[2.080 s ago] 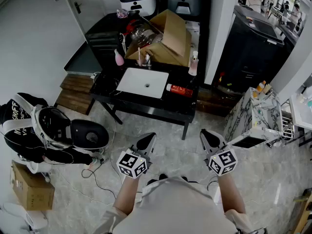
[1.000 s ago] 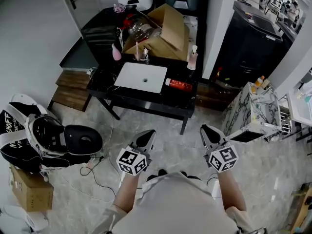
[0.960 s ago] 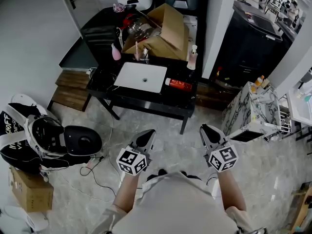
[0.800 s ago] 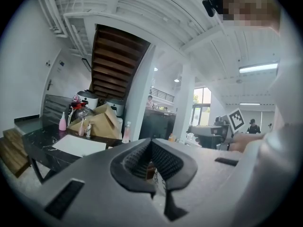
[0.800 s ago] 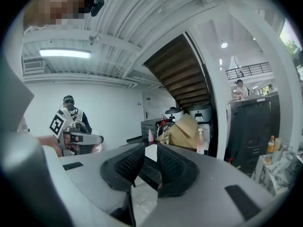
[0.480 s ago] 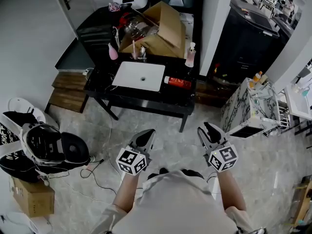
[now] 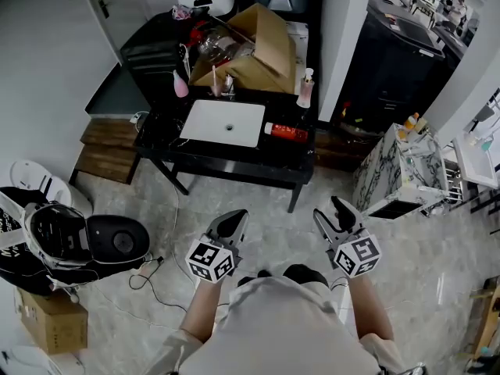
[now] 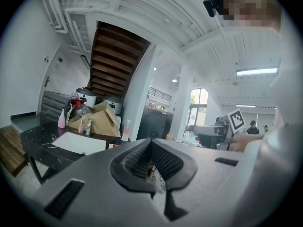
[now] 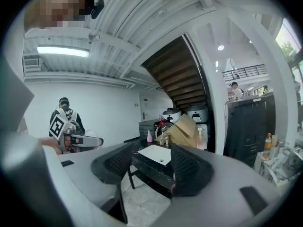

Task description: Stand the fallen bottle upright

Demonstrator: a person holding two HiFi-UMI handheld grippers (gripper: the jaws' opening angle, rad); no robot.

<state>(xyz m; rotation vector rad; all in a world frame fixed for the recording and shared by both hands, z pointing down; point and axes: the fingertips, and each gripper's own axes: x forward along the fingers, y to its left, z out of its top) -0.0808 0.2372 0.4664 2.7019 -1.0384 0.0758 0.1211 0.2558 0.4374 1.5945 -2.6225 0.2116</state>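
Note:
The fallen bottle (image 7: pixel 289 133) is red and lies on its side on the black table (image 7: pixel 234 158), right of the white basin (image 7: pixel 228 123). Both grippers hang over the floor in front of the table, well short of the bottle. My left gripper (image 7: pixel 233 219) is shut, its ribbed pads meeting in a V with nothing held (image 8: pixel 151 144). My right gripper (image 7: pixel 328 209) is open with nothing between its pads; its jaws have just been opening (image 9: pixel 151 151). Through them the table and basin (image 9: pixel 154 153) show ahead.
A cardboard box (image 7: pixel 258 53), a pink bottle (image 7: pixel 180 86) and a clear pump bottle (image 7: pixel 305 91) stand at the table's back. A helmet and bag (image 7: pixel 70 244), cables and a small carton (image 7: pixel 47 323) lie on the floor at left. A marble stand (image 7: pixel 391 174) is at right.
The right gripper's jaws have spread apart. The view has shifted so the table sits slightly nearer and the helmet on the floor slides towards the lower left. The left gripper stays shut.

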